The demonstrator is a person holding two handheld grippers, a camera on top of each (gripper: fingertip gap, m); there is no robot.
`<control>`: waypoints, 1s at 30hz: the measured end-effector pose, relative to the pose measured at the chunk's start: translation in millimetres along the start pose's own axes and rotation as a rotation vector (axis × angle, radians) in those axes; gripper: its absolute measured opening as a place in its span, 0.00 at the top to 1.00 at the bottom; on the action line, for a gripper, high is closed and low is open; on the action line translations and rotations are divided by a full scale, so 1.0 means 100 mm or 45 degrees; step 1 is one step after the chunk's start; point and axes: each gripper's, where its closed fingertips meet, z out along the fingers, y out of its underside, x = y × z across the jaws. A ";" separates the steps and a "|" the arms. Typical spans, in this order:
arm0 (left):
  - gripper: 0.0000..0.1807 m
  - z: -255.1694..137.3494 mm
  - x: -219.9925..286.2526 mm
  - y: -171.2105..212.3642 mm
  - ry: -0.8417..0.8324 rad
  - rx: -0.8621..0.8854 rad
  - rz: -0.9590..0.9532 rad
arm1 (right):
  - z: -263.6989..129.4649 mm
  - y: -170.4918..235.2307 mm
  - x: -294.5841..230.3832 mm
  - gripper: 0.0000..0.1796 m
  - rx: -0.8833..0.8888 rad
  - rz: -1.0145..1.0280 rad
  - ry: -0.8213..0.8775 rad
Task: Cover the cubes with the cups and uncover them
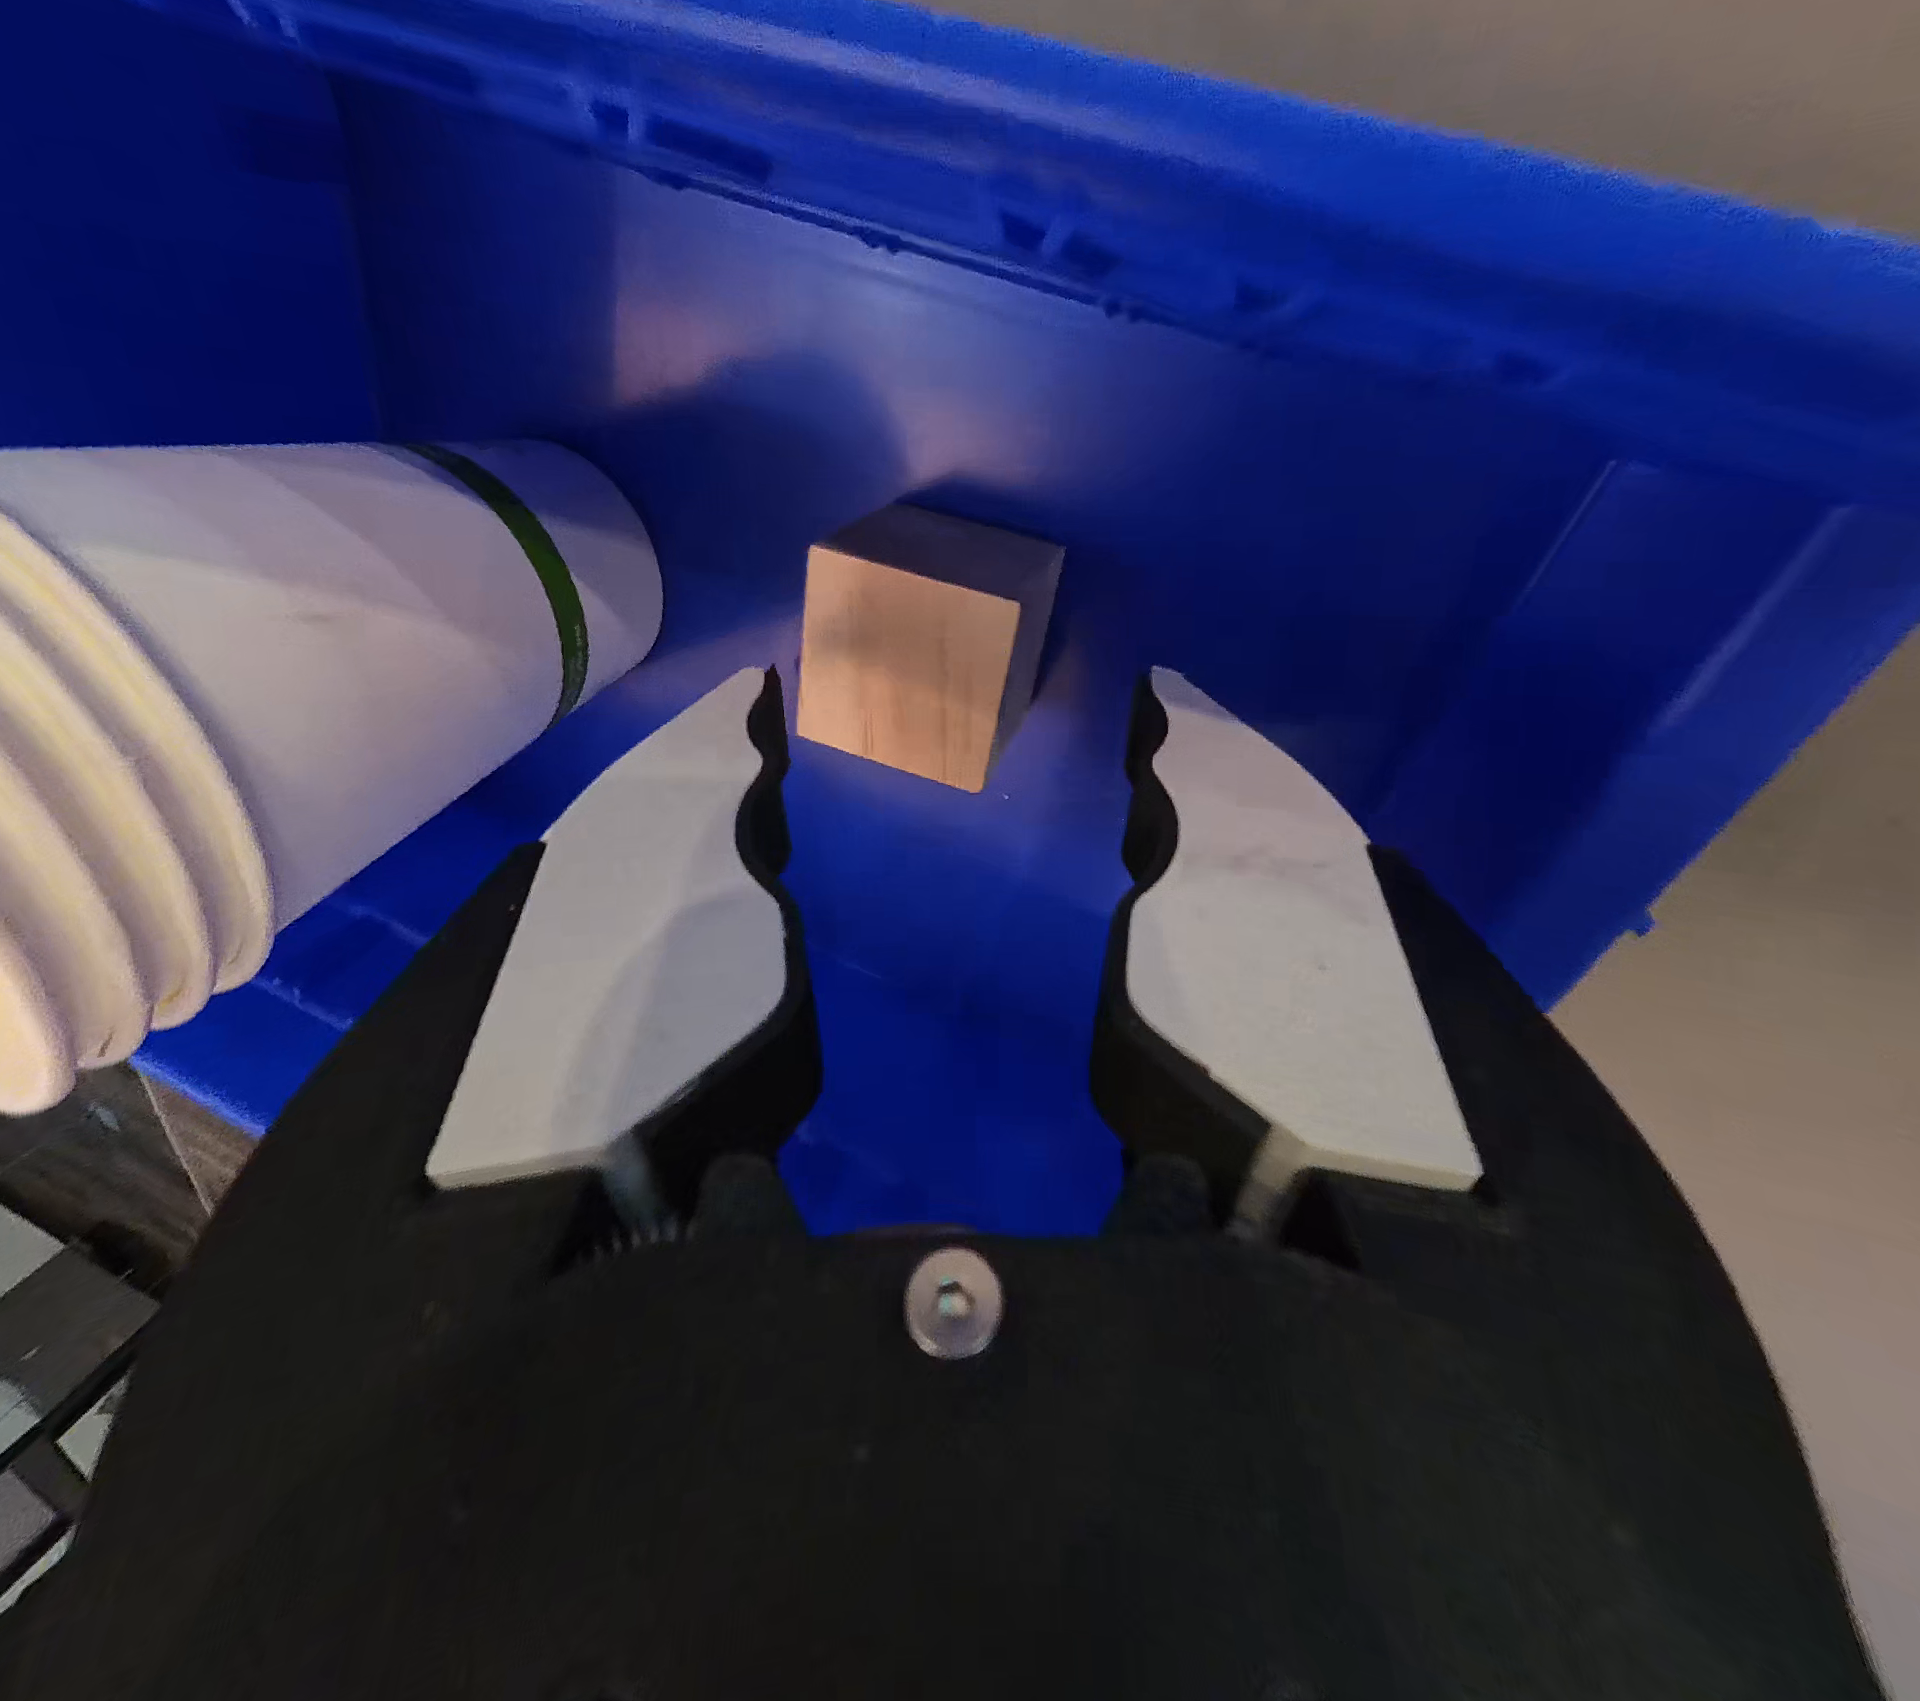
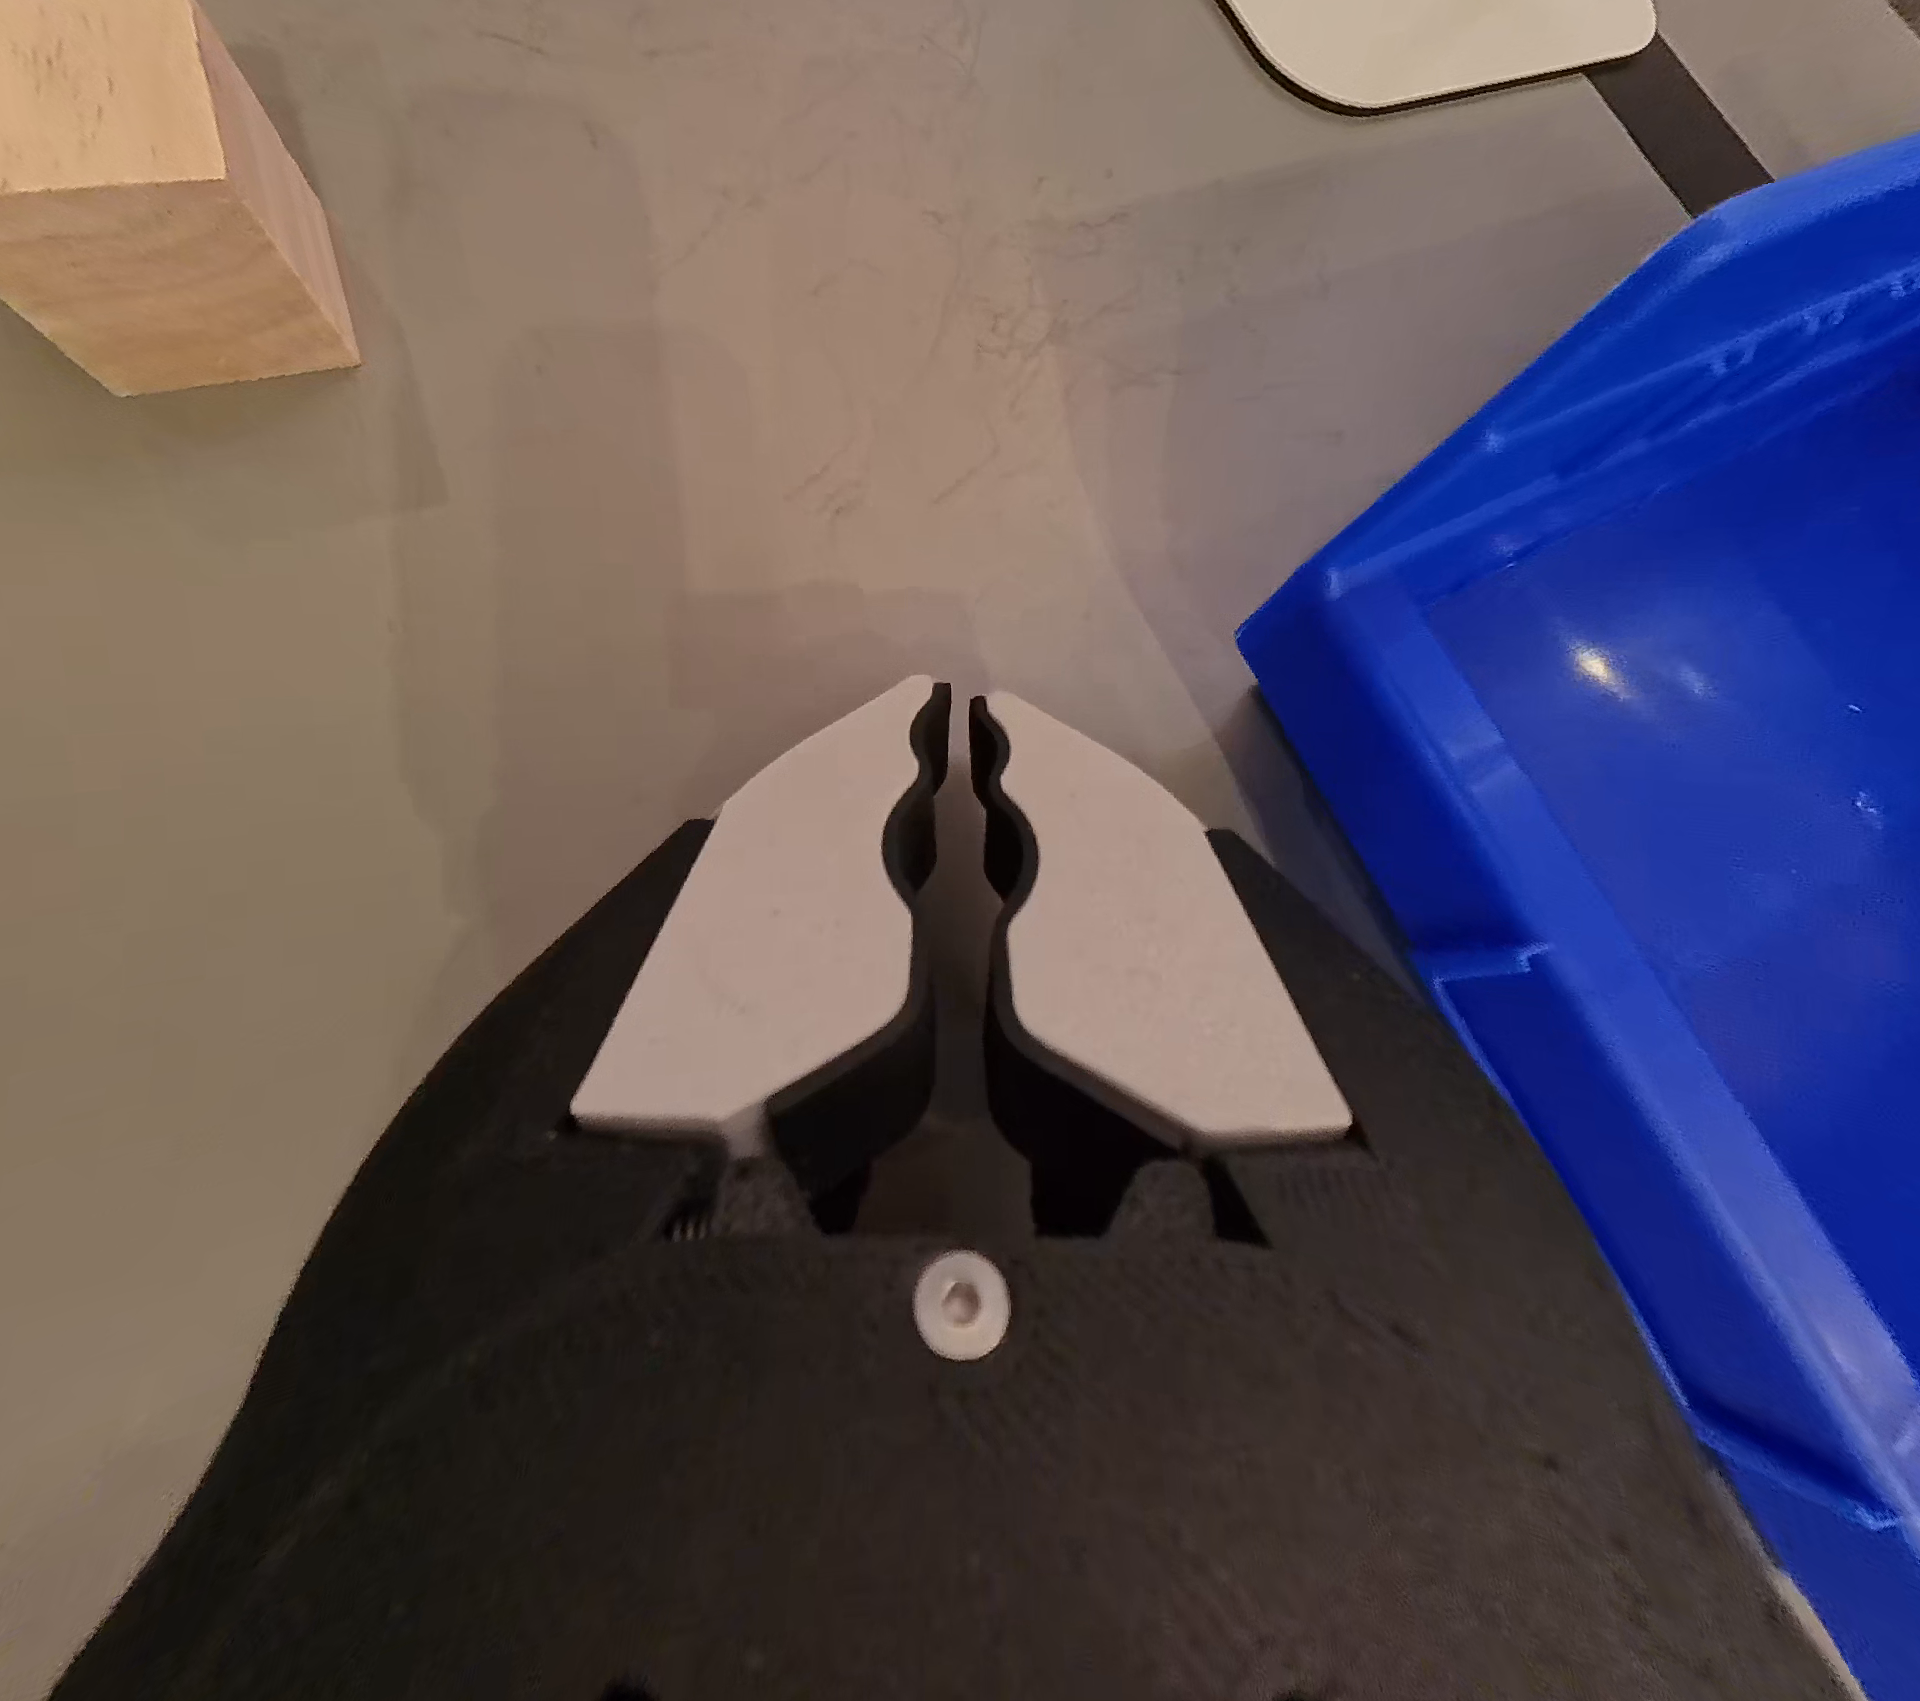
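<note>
A pale wooden cube (image 1: pixel 914 654) sat in a blue bin (image 1: pixel 1351 321) beside stacked white cups (image 1: pixel 312 664) lying sideways, bases pointing inward. Left gripper (image 1: pixel 956 685) jaws were spread; right gripper (image 2: pixel 958 701) jaws nearly pressed together, empty.

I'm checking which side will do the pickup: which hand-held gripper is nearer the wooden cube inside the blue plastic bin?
Left. The left hand-held gripper is open just short of the wooden cube in the blue plastic bin; the right hand-held gripper is shut over the table outside it.

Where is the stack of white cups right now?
In the left wrist view, the stack of white cups lies on its side inside the blue bin, at the left, next to a wooden cube just ahead of the open left gripper.
</note>
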 end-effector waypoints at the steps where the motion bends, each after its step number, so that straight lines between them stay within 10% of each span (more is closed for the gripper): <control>1: 0.65 0.02 -0.01 0.00 0.004 0.009 0.001 | 0.00 0.00 0.00 0.98 -0.002 -0.002 0.001; 11: 0.75 0.14 -0.05 0.08 0.036 -0.037 -0.044 | 0.00 0.00 0.00 0.98 -0.005 -0.018 0.014; 18: 0.75 -0.60 -0.04 -0.10 -0.122 0.003 -0.121 | -0.08 0.07 0.02 0.99 0.002 -0.053 0.040; 30: 0.75 -1.52 1.22 -2.24 -0.129 0.280 0.139 | -0.43 0.33 0.09 0.99 0.032 -0.016 0.060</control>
